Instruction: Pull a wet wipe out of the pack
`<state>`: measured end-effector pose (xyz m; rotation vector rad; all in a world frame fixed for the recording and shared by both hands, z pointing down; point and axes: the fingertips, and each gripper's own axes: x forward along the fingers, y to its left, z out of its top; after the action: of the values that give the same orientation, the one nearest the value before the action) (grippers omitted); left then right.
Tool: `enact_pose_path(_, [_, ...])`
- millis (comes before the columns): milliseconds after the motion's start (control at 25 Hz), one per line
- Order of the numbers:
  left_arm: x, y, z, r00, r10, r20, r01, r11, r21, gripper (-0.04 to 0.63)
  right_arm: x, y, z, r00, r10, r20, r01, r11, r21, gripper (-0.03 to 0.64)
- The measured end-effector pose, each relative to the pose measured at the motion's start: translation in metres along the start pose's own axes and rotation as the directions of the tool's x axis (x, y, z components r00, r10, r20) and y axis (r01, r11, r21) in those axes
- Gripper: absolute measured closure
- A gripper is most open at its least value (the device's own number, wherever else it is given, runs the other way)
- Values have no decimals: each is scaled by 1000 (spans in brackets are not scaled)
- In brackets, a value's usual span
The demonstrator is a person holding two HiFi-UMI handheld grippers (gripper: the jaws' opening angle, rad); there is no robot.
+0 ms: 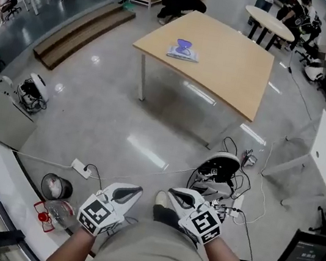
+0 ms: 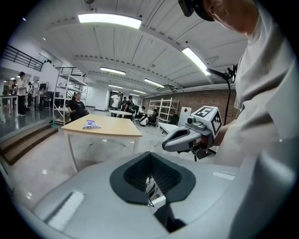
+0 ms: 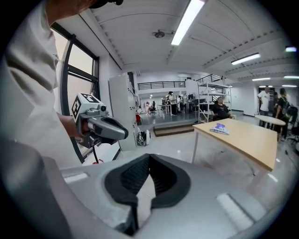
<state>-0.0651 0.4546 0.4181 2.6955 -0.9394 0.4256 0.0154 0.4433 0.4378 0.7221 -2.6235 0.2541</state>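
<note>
Polished grey floor (image 1: pixel 121 120) fills the foreground. Across it, the wet wipe pack (image 1: pixel 183 51) lies on the wooden tabletop (image 1: pixel 236 64), well apart from both claws. At the person's torso: left claw (image 1: pixel 130 192) jaws together, nothing between; right claw (image 1: pixel 174 194) likewise.

We stand in a large open lab or workshop hall. A polished grey concrete floor (image 1: pixel 152 119) runs throughout, with a white power strip (image 1: pixel 80 168) and loose black cables (image 1: pixel 246 190) lying on it. A light wooden table on white legs (image 1: pixel 224 62) stands in the open, a round pale-topped table (image 1: pixel 269 20) beyond its far corner. We see tall metal shelving racks (image 2: pixel 63 95), a red brick wall (image 2: pixel 201 99), long strip lights (image 2: pixel 110 19) on a white ribbed ceiling (image 2: pixel 140 51), and seated people (image 3: pixel 219 108).
</note>
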Motion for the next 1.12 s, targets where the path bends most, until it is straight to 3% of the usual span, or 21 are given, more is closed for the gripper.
enact_pose_path(520, [157, 57, 86, 1000, 26, 5, -26, 998, 52, 589, -4, -176, 10, 1000, 3, 18, -3, 1000, -19, 614])
enact_pose_path(840, [199, 96, 110, 999, 5, -38, -4, 999, 43, 589, 5, -230, 23, 999, -18, 39, 17, 1000, 26, 614])
enact_pose_path(1120, [251, 153, 121, 999, -38, -24, 39, 998, 48, 589, 45, -286, 25, 999, -39, -2, 39, 999, 38, 614])
